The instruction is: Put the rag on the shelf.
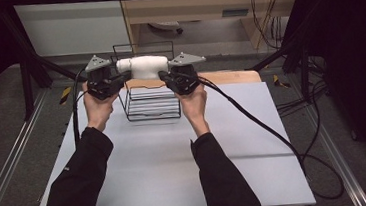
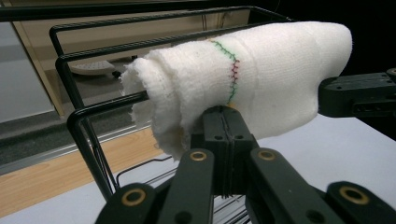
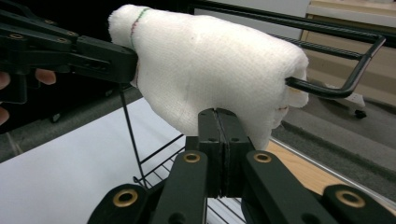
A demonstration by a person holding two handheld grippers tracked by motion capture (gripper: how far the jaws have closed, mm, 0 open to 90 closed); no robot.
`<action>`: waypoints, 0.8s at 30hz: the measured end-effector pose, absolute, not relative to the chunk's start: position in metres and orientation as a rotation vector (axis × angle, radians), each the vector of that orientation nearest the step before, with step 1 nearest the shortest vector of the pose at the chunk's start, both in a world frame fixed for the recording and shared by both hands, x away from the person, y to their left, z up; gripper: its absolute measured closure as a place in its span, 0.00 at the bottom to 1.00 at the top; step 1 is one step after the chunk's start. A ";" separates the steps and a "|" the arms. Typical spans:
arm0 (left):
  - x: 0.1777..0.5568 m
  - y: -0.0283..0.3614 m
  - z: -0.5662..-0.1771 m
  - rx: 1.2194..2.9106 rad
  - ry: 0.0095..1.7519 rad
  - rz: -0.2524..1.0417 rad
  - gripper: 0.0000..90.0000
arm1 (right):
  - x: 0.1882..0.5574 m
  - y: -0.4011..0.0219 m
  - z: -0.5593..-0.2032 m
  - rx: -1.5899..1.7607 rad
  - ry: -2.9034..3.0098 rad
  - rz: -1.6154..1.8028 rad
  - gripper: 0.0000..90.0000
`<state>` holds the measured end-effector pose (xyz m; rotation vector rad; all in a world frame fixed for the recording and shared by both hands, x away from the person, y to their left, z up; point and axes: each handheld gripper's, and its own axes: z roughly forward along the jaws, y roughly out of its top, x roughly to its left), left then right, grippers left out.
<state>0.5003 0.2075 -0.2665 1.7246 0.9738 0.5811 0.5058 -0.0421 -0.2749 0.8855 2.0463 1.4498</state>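
Well back on the white table, toward its far edge, stands a black wire rack, the landmark for the rest. Over the rack's top rail hangs a rolled white towel, with a line of green and red stitching showing in the left gripper view. To the rack's left the left gripper has its jaws pressed together on the towel's lower edge; to the rack's right the right gripper is likewise pinched onto the cloth. A hand holds the left gripper and another hand holds the right, below the rack's front.
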 end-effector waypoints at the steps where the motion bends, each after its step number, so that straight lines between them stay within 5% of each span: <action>1: 0.500 0.208 -0.267 1.724 0.973 0.580 0.99 | 0.507 -0.042 -0.275 0.888 2.049 1.449 0.99; 8: 0.491 0.213 -0.264 1.718 0.944 0.570 0.99 | 0.500 -0.044 -0.271 0.858 2.052 1.482 0.91; 13: 0.480 0.223 -0.265 1.735 0.940 0.541 0.94 | 0.487 -0.051 -0.262 0.836 2.064 1.523 0.74; 24: 0.450 0.240 -0.298 1.858 0.906 0.520 0.57 | 0.462 -0.078 -0.267 0.865 2.160 1.503 0.39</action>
